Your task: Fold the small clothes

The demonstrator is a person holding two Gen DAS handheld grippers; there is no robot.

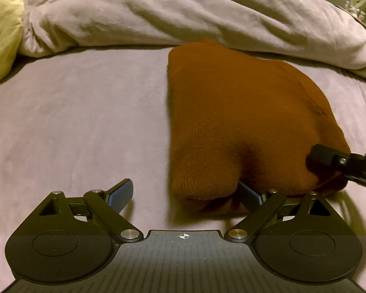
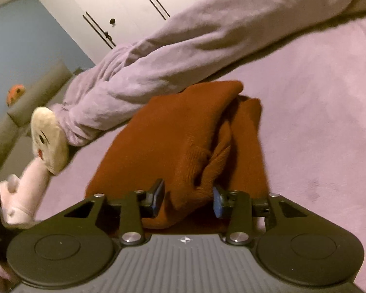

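Right now, through the left wrist camera, I see my left gripper point(image 1: 185, 195) spread wide and released, low over the bed sheet point(image 1: 73, 122). Its right finger is tucked under the near edge of the brown sweater point(image 1: 236, 112), which lies folded on the sheet, right of centre. The right gripper point(image 1: 324, 158) presses into the sweater's right side. A rumpled blanket point(image 1: 183, 14) lies beyond, with a plush toy point(image 1: 2, 36) at far left.

Through the right wrist camera, my right gripper point(image 2: 188, 196) has its fingers apart with bunched sweater point(image 2: 183, 127) cloth between them; I cannot tell whether they pinch it. The blanket point(image 2: 183, 48) runs behind, the plush toy point(image 2: 48, 141) at left, and a wardrobe point(image 2: 124, 2) stands beyond.
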